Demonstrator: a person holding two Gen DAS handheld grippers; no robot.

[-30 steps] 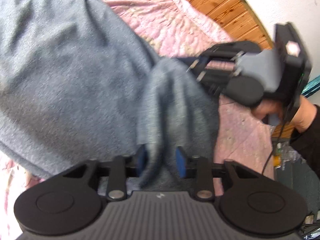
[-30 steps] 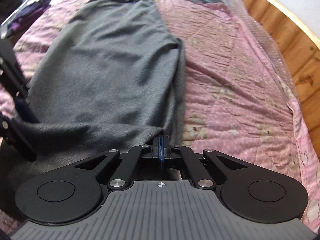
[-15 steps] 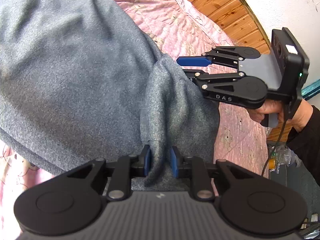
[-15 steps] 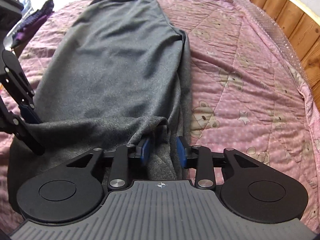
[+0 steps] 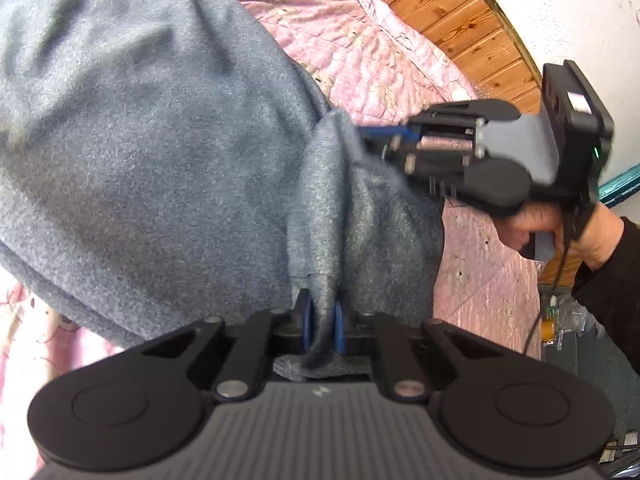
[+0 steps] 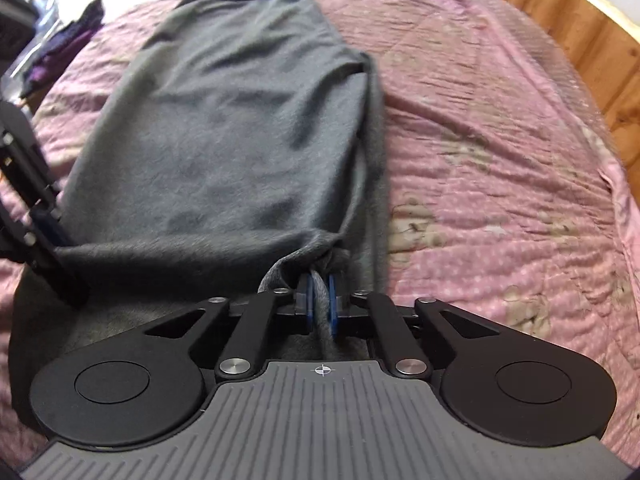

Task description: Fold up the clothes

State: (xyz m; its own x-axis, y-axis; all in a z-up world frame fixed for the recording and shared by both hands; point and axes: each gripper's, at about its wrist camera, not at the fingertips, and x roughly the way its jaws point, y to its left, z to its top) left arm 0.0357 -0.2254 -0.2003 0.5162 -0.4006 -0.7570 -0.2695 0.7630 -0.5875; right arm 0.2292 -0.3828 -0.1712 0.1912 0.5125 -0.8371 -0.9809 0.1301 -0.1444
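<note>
A grey fleece garment (image 6: 224, 120) lies lengthwise on the pink quilt, its dark waistband at the far end. In the right wrist view my right gripper (image 6: 319, 292) is shut on a bunched fold at the garment's near right corner. My left gripper (image 6: 60, 248) reaches in from the left edge onto the near left corner. In the left wrist view my left gripper (image 5: 320, 312) is closing, its blue pads pressing a ridge of the grey garment (image 5: 160, 140). My right gripper (image 5: 368, 136) comes in from the right, its tips buried in the cloth.
The pink quilt (image 6: 500, 160) covers the bed to the right of the garment. A wooden board (image 6: 592, 40) runs along the far right side. Purple clothes (image 6: 60, 52) are piled at the far left. A hand (image 5: 560, 232) in a dark sleeve holds the right gripper.
The right jaws were shut, opened around the cloth half a second ago, and are shut again on a thicker fold. The left jaws narrowed onto their ridge of cloth.
</note>
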